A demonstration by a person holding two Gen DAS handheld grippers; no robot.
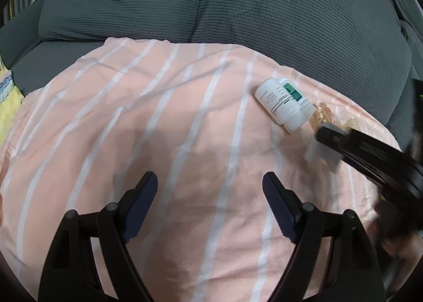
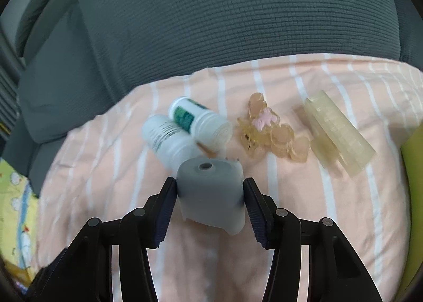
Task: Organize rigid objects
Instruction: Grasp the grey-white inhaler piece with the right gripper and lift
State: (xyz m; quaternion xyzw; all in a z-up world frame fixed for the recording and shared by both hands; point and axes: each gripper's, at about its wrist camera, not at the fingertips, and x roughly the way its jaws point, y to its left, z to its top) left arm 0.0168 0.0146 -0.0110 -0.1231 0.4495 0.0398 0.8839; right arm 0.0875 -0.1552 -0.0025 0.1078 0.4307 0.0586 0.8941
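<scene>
My right gripper [image 2: 208, 183] is shut on a grey rounded block [image 2: 211, 193] with a small hole in its top, one pad against each side. Just beyond it lie two white pill bottles on their sides, one plain [image 2: 169, 138] and one with a green label [image 2: 198, 119]. An amber hair claw clip [image 2: 269, 130] and a pale yellow ribbed piece [image 2: 335, 132] lie to their right. All rest on a pink striped cloth [image 2: 330, 196]. My left gripper [image 1: 210, 177] stands open over bare cloth, left of and nearer than the bottles [image 1: 280, 102]. The grey block [image 1: 322, 152] also shows in the left wrist view.
Dark grey cushions [image 1: 211, 5] rise behind the cloth. A yellow patterned fabric [image 2: 18, 209] lies at the left edge. A yellow-green object [image 2: 413, 169] stands at the far right. The cloth's left and middle parts hold nothing in view.
</scene>
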